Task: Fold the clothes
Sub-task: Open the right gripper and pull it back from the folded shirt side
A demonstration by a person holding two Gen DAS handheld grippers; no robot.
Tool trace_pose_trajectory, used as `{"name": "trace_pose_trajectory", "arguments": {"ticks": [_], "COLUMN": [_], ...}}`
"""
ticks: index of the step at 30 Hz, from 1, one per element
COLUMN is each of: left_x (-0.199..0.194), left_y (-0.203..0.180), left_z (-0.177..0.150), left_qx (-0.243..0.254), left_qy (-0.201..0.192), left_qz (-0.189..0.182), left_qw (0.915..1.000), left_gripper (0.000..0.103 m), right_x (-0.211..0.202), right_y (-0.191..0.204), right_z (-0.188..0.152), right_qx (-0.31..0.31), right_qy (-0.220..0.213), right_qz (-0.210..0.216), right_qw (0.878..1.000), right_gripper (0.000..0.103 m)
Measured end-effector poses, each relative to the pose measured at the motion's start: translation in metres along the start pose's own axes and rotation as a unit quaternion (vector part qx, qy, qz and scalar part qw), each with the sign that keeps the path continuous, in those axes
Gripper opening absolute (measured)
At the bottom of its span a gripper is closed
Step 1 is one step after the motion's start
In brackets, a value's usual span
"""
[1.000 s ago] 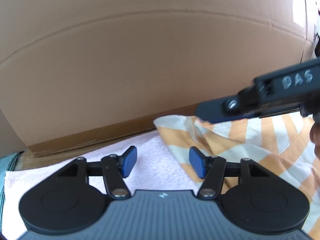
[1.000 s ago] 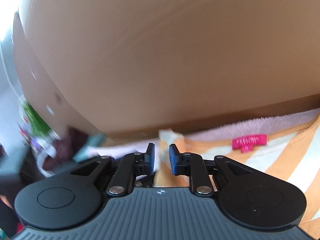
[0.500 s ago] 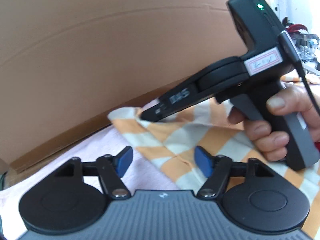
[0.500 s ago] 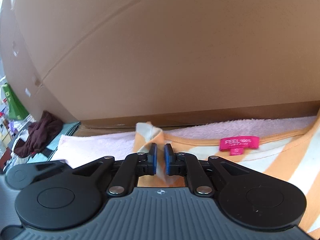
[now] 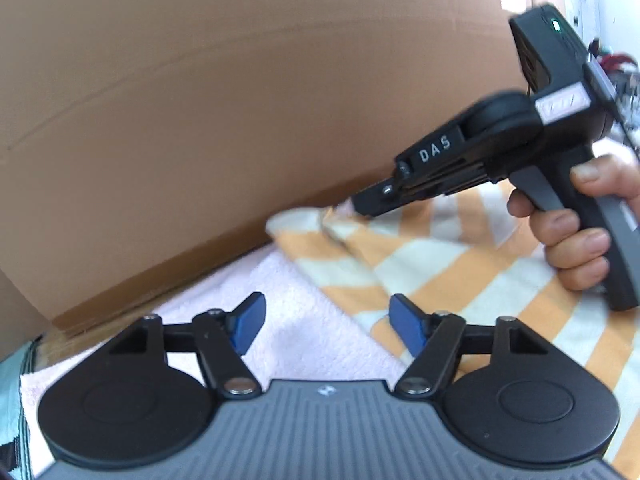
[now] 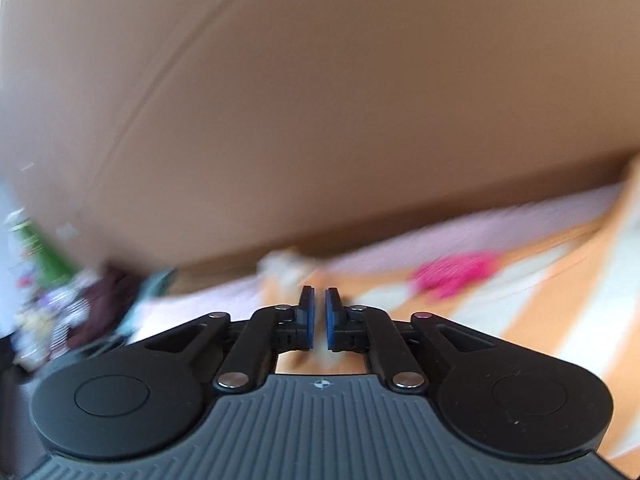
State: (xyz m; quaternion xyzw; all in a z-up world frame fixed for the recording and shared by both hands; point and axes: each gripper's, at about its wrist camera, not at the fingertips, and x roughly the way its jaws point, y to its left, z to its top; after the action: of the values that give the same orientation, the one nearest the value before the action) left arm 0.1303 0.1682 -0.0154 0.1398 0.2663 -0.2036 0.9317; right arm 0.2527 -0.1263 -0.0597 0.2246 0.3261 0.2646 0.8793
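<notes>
Orange-and-white striped knit shirt lies spread on pink terry towel, against brown cardboard wall. Right gripper: fingers nearly together at its far-left corner (grip unclear). Left gripper: fingers apart, hem edge between them.

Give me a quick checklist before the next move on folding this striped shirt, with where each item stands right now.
1. Right gripper pinching the striped shirt corner: cannot tell; jaws nearly shut, contact blurred.
2. Left gripper free: ok, open over the pink towel.
3. Shirt lies flat: not ok, corner bunched.
4. Cardboard box clearance: ok.
5. Pink neck label showing: ok.
</notes>
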Motion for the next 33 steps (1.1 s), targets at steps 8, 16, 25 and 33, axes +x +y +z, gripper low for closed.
{"name": "trace_pose_trajectory", "arguments": {"ticks": [8,16,25,33], "left_x": [0.010,0.002,0.010,0.029], "left_y": [-0.015,-0.008,-0.003,0.013], "left_z": [-0.001,0.010,0.004,-0.005], "left_qx": [0.016,-0.014,-0.014,-0.063], "left_qy": [0.026,-0.007,-0.007,-0.002], "left_qz": [-0.019,0.007,-0.003,0.011], "left_qw": [0.9993,0.9999,0.9999,0.9980], "left_gripper": [0.079,0.070,0.083,0.074], "right_x": [-0.006,-0.118,-0.123,-0.093], "right_y": [-0.008,0.016,-0.014,0.018], "right_z": [0.001,-0.008,-0.087,-0.088], "right_qx": [-0.022,-0.079,0.009,-0.026], "right_qy": [0.045,-0.012,-0.004,0.011], "right_qz": [0.011,0.006,-0.019,0.045], "right_qw": [0.999,0.997,1.000,0.999], "right_gripper": [0.007,0.014,0.000,0.018]}}
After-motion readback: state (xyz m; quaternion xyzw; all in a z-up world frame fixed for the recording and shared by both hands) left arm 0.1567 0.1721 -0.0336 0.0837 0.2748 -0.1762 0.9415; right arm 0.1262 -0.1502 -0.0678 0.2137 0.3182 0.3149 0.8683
